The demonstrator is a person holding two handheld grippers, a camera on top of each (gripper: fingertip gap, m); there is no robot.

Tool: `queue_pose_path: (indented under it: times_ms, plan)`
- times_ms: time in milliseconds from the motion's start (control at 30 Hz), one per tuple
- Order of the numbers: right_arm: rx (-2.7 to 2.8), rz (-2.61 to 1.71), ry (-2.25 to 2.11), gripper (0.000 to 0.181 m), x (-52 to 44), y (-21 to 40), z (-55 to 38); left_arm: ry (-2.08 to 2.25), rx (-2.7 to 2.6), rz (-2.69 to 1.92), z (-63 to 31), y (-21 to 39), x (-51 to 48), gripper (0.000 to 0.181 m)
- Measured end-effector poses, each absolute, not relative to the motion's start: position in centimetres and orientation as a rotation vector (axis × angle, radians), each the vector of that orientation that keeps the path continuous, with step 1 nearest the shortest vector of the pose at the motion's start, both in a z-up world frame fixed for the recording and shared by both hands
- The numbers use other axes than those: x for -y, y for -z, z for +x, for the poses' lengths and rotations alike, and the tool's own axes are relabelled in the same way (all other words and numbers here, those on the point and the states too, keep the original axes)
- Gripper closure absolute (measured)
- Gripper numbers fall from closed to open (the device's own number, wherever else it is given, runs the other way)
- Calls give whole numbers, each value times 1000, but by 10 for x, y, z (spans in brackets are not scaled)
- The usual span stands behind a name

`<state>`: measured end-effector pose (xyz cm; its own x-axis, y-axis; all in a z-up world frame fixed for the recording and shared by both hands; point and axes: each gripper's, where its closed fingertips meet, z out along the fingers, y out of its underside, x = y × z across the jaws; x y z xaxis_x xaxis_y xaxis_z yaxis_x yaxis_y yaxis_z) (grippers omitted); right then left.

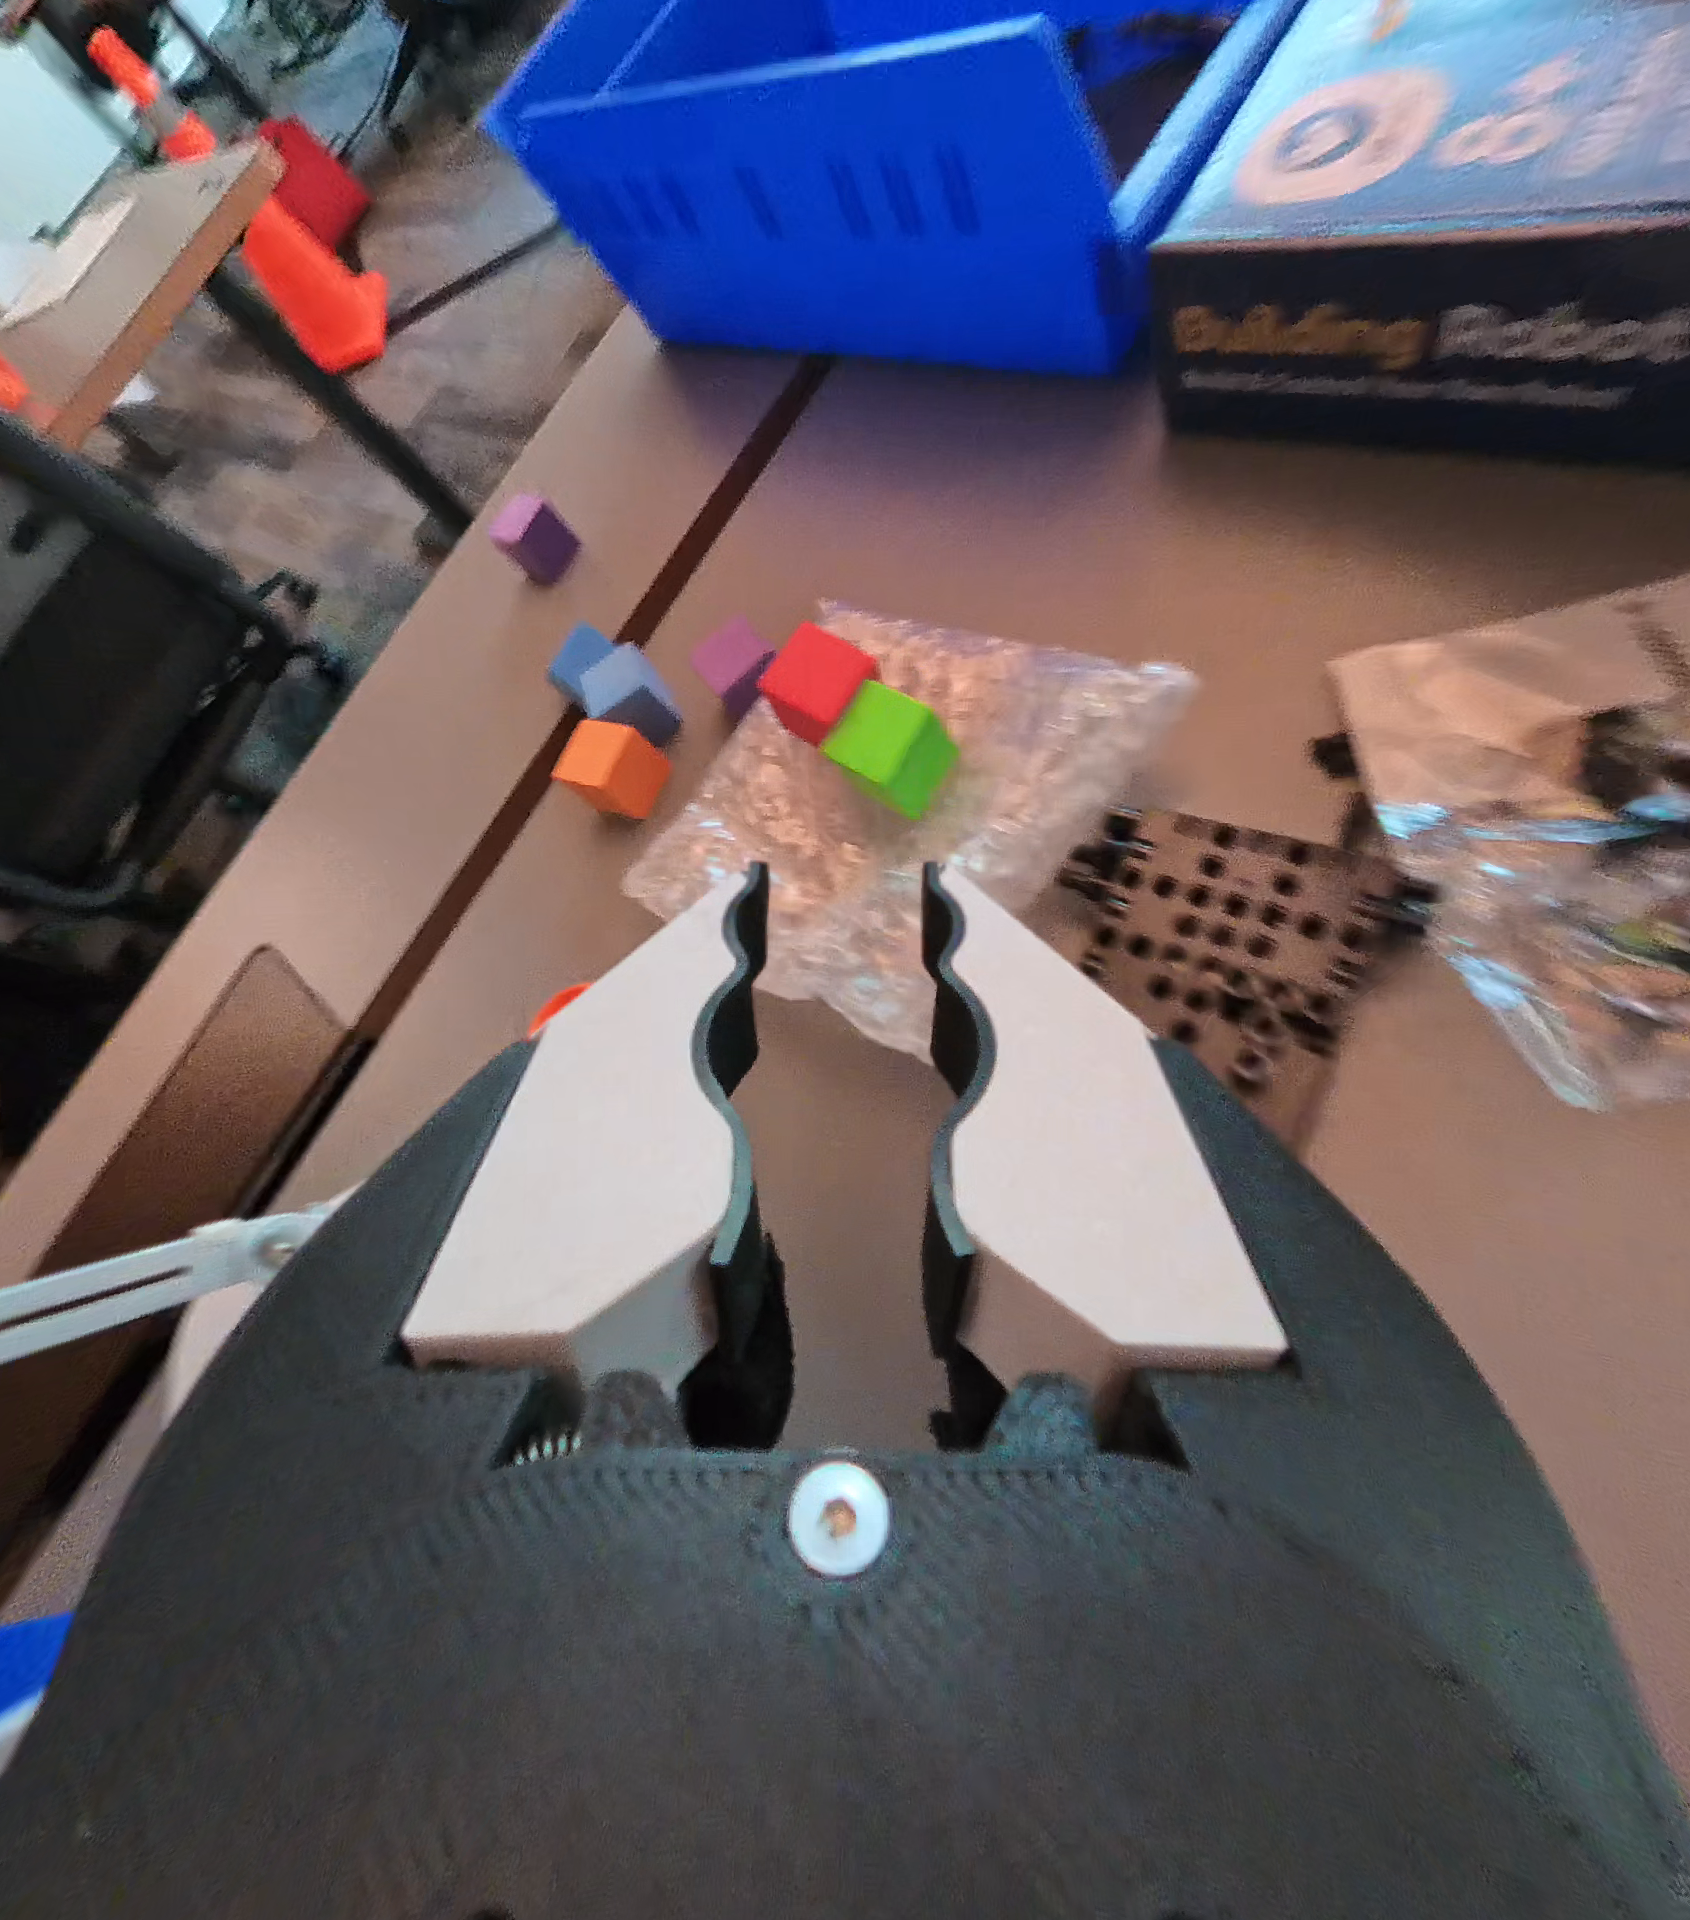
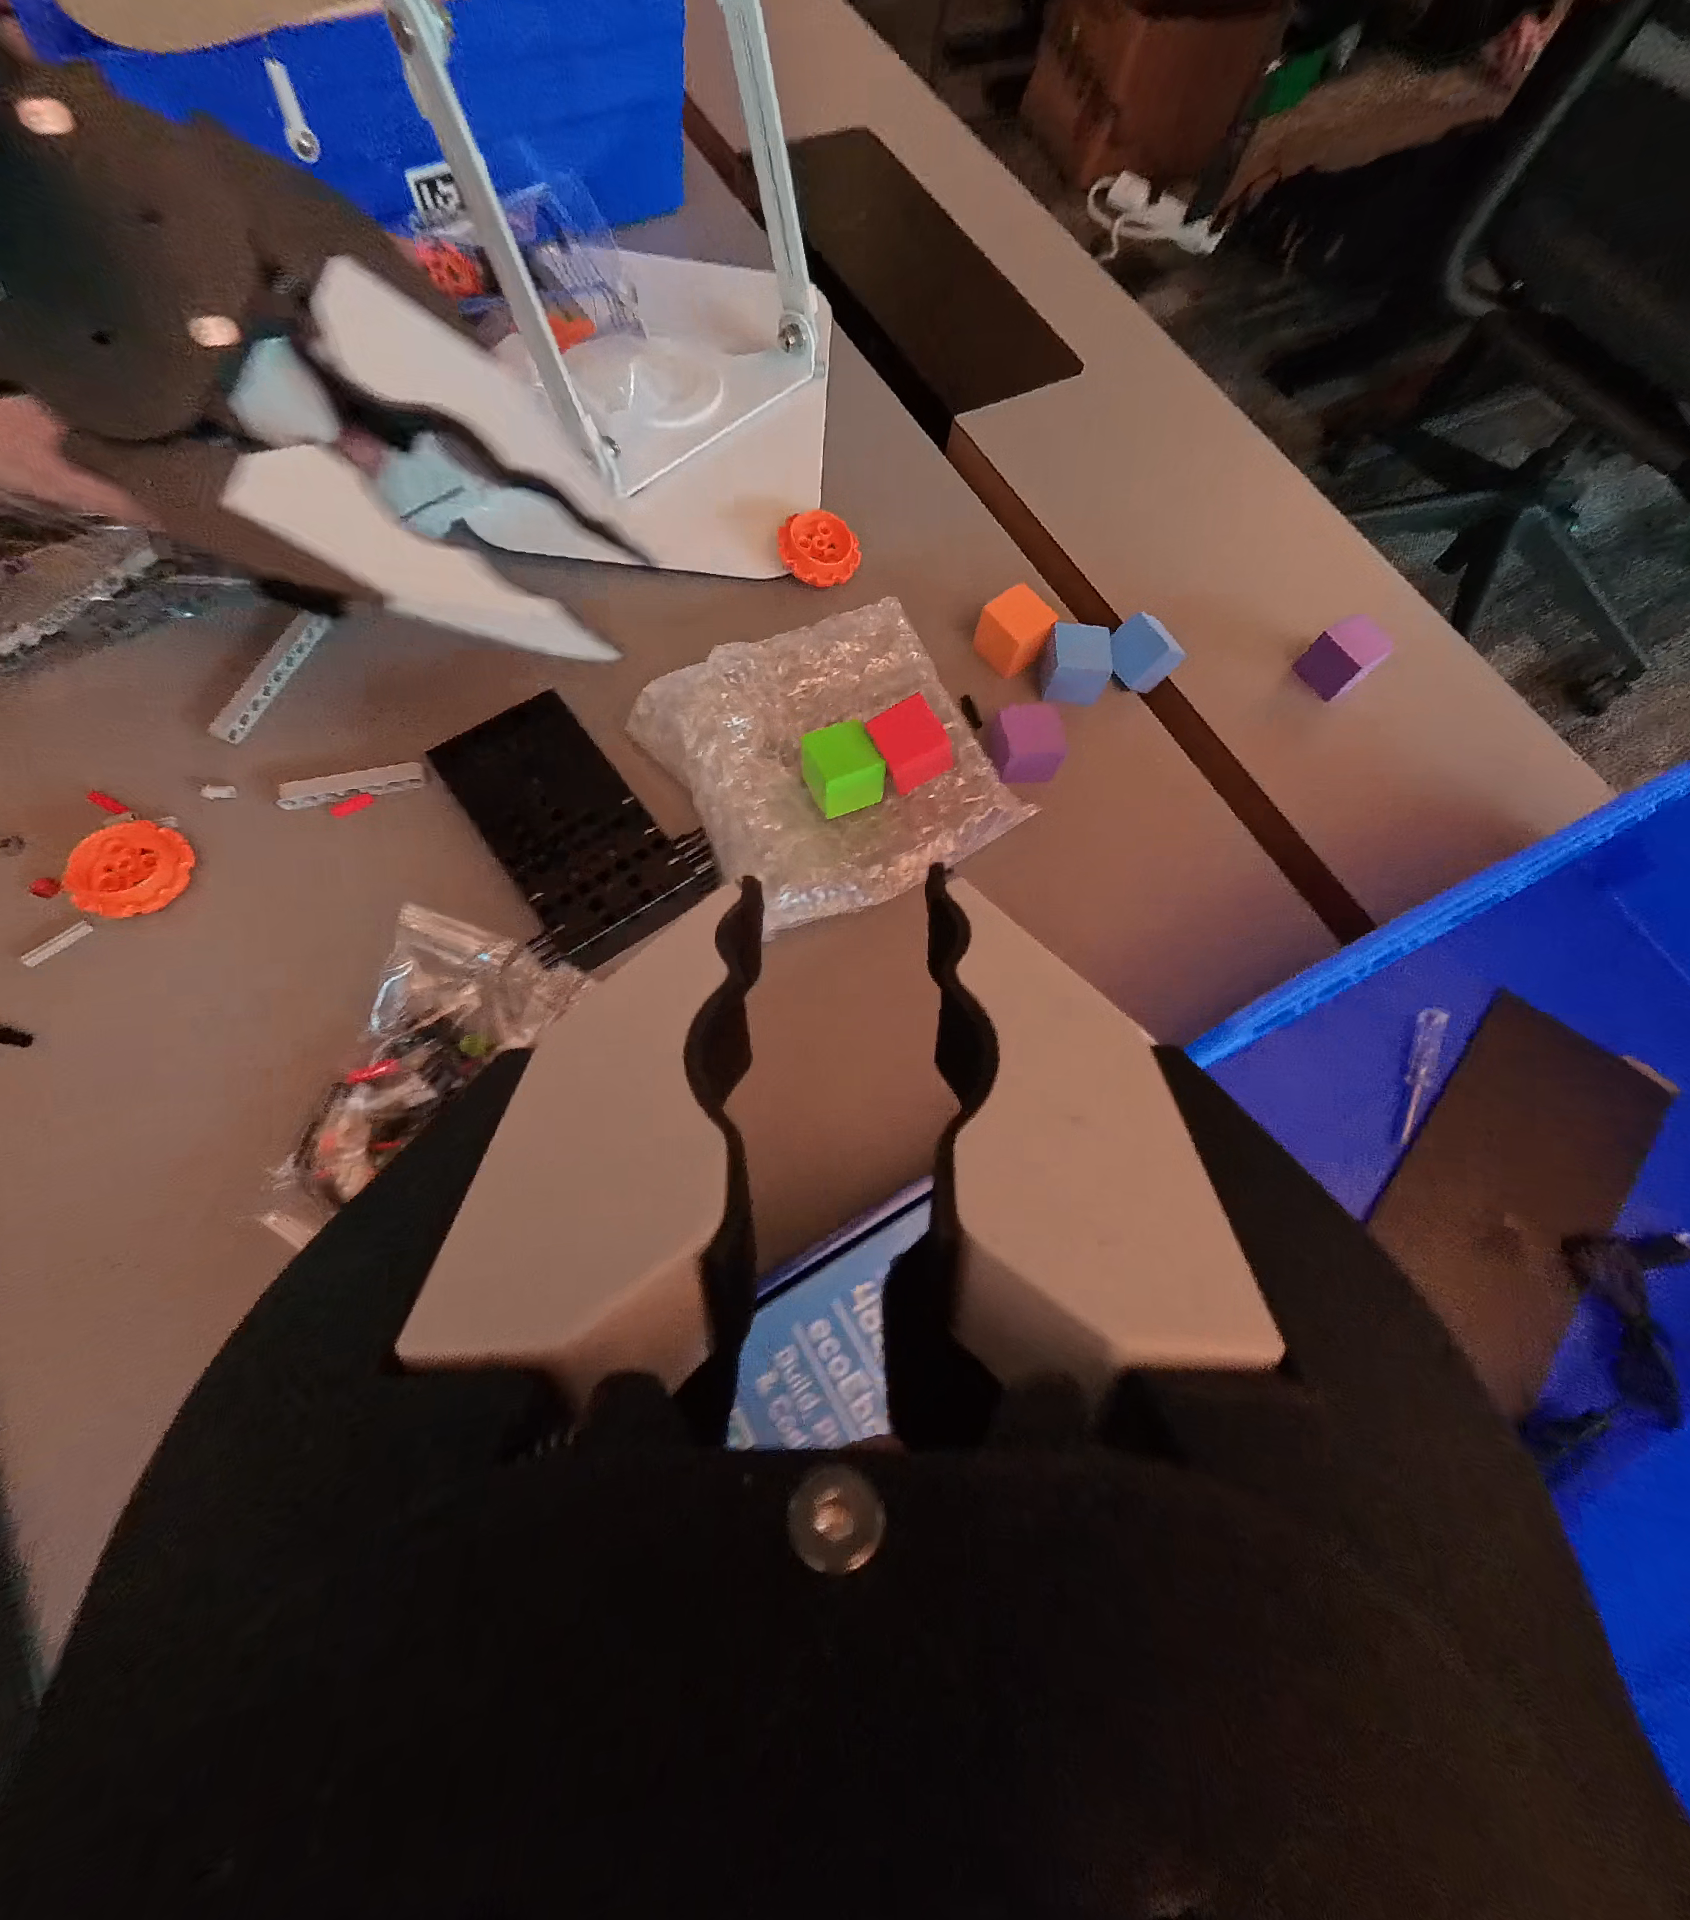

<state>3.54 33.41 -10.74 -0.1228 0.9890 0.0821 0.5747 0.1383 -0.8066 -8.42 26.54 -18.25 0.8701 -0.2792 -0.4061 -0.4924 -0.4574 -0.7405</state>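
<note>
Overhead, the left gripper (image 1: 843,883) hung above the brown table (image 1: 1080,540) with its jaws apart and nothing between them, its tips over the near edge of a sheet of bubble wrap (image 1: 1028,727). On that wrap a green cube (image 1: 891,746) and a red cube (image 1: 813,681) sat touching each other. Just beside the wrap lay a purple cube (image 1: 732,663), then two blue cubes (image 1: 617,686) touching and an orange cube (image 1: 612,769) near the dark seam of the table, with another purple cube (image 1: 534,535) well apart beyond the seam. A black perforated plate (image 1: 1236,935) lay beside the wrap. The right gripper (image 2: 839,883) likewise hovered with its jaws apart and empty, its tips over the other edge of the same bubble wrap (image 2: 820,665), the green cube (image 2: 841,769) nearest to it. In the right wrist view an orange gear (image 2: 818,548) lay by a white stand (image 2: 716,416), and a blue bin (image 2: 1547,1039) stood to the right.
</note>
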Motion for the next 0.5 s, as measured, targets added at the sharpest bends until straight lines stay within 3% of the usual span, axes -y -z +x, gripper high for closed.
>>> queue_pose_path:
  times_ms: [233,500]
  plan:
    - [1673,-1390,-834,150,-292,132,99,-406,-548,-2079,-98,165,-360,152]
    - [1490,-1190,-913,170,-273,129,125,-375,-486,-2123,-150,180,-502,137]
